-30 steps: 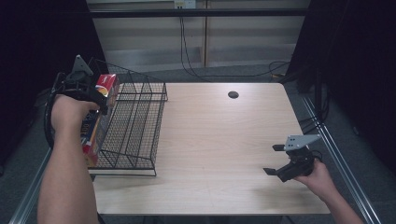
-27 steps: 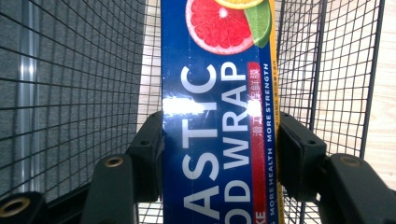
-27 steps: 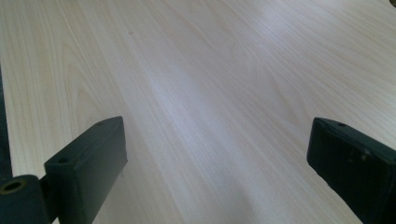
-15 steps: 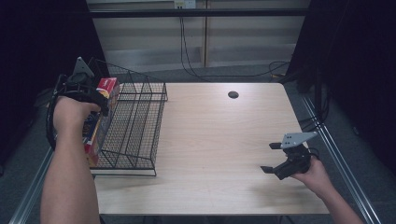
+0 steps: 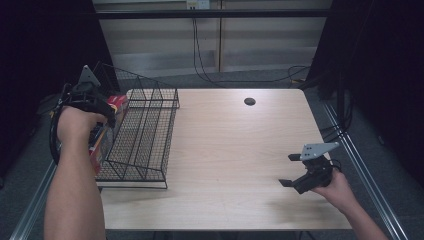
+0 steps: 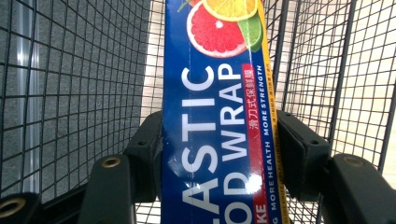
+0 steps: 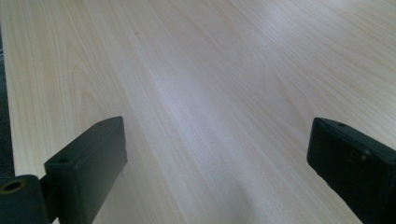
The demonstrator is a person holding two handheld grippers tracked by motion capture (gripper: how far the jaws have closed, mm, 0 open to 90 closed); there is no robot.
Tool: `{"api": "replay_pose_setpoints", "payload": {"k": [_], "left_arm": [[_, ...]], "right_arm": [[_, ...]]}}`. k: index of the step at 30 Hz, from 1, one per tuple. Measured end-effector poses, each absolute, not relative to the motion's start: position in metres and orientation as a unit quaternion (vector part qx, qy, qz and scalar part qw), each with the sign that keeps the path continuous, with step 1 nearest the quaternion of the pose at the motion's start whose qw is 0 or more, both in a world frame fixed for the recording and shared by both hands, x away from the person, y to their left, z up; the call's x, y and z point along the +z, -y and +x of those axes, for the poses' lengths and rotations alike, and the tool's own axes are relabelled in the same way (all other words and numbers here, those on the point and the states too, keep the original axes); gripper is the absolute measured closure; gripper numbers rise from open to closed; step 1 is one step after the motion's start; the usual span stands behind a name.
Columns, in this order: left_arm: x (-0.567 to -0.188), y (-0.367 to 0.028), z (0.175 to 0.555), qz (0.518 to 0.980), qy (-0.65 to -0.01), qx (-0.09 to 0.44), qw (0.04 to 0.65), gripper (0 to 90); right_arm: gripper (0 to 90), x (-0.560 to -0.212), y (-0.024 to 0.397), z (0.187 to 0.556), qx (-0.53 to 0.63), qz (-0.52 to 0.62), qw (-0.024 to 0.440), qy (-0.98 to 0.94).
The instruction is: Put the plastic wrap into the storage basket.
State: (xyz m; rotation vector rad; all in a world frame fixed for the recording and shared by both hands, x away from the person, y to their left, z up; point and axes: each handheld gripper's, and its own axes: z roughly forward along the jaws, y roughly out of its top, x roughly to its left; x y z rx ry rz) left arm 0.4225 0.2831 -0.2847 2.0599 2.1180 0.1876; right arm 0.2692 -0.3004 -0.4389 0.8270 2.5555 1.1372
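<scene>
L gripper (image 6: 219,154) clamped on long blue cardboard plastic-wrap box (image 6: 217,116) in black wire basket (image 5: 145,135). Prob light, stiff, glossy; grip narrow sides mid-length. R gripper (image 5: 296,171) jaws apart, empty.

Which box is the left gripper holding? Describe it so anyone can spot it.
Start at the black wire basket on the left side of the wooden table. In its leftmost compartment, clamped by the left gripper, is a long, narrow plastic wrap box: blue with white lettering, a red stripe and citrus slices.
</scene>
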Motion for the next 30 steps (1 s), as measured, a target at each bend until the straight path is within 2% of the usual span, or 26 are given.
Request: {"api": "replay_pose_setpoints", "payload": {"k": [11, 15, 26, 30], "left_arm": [[-0.286, -0.282, 0.426, 0.694, -0.712, 0.074, 0.074, 39.7], [-0.266, -0.283, 0.422, 0.695, -0.702, 0.098, 0.117, 35.5], [-0.259, -0.267, 0.412, 0.698, -0.696, 0.074, 0.15, 25.0], [-0.251, -0.258, 0.409, 0.712, -0.677, 0.065, 0.172, 23.9]], "right_arm": [[4.7, -0.441, 0.299, 0.27, 0.385, 0.282, 0.109, -0.872], [4.8, -0.441, 0.299, 0.27, 0.384, 0.283, 0.109, -0.872], [4.8, -0.439, 0.296, 0.271, 0.385, 0.273, 0.109, -0.875], [4.7, -0.438, 0.296, 0.27, 0.385, 0.275, 0.112, -0.874]]}}
